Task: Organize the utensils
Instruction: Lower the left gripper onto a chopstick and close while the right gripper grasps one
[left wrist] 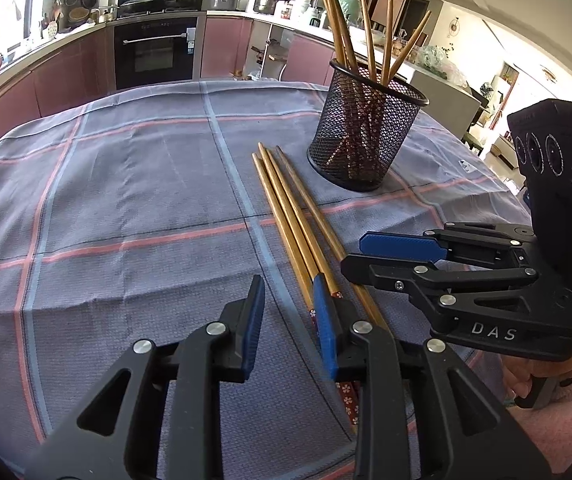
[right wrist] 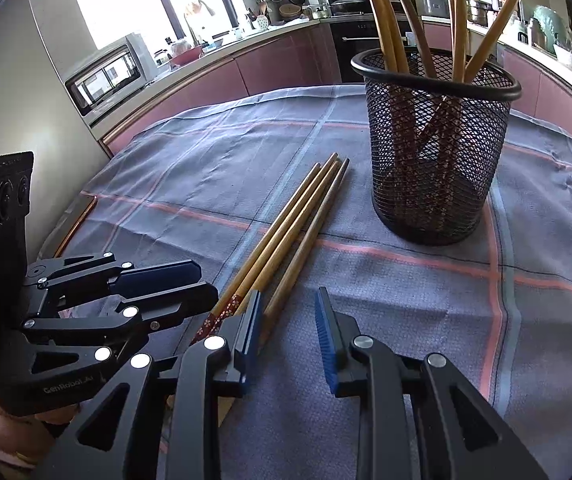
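Observation:
Several wooden chopsticks [left wrist: 292,216] lie side by side on the checked tablecloth [left wrist: 126,200], tips toward a black mesh holder [left wrist: 366,128] that has several more chopsticks standing in it. My left gripper [left wrist: 288,312] is open and empty, low over the chopsticks' patterned handle ends. My right gripper [left wrist: 374,256] shows at the right, just beside the chopsticks. In the right wrist view my right gripper [right wrist: 288,320] is open and empty, its left finger over the loose chopsticks [right wrist: 290,232]. The holder [right wrist: 434,144] stands beyond. My left gripper [right wrist: 190,284] shows at the left.
The table edge curves behind the holder, with kitchen counters, an oven [left wrist: 154,52] and a microwave [right wrist: 106,76] beyond. The tablecloth [right wrist: 406,288] stretches left of the chopsticks and right of the holder.

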Demonstrator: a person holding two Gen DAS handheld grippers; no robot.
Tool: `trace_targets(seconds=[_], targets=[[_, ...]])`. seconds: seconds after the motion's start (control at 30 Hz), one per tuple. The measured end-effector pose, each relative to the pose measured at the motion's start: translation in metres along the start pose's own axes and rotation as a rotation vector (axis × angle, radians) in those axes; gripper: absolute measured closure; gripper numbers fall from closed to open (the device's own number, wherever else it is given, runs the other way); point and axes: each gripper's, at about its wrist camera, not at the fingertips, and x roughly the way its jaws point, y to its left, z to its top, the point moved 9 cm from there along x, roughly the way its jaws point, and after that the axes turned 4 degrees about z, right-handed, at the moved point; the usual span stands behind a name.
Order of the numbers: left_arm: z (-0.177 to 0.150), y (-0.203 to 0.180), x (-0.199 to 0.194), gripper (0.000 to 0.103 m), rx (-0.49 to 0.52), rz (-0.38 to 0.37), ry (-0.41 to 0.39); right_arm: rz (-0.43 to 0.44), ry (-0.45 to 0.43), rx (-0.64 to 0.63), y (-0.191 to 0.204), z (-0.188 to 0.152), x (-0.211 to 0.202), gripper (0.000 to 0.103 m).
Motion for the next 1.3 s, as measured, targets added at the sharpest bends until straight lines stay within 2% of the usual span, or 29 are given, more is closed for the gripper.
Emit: trace_targets(seconds=[0.23,0.47,0.77,0.93,1.07,1.3], targets=[[0.000,-0.002,0.007,0.075,0.024,0.019,0.016,0.000,-0.001,0.002,0.000,0.000,-0.001,0.079],[0.000,0.000,0.009,0.079,0.025,0.046,0.024,-0.006,-0.003,0.003,-0.001,0.000,0.000,0.079],[0.009,0.000,0.017,0.078,0.058,0.081,0.035,-0.032,0.001,-0.011,-0.002,0.012,0.009,0.079],[0.013,-0.001,0.023,0.087,0.053,0.084,0.042,-0.046,-0.003,-0.014,-0.005,0.017,0.014,0.079],[0.014,0.000,0.024,0.093,0.033,0.081,0.040,-0.034,-0.014,0.019,-0.009,0.018,0.012,0.087],[0.012,0.002,0.019,0.095,-0.012,0.075,0.022,0.010,-0.043,0.088,-0.017,0.017,0.002,0.100]])
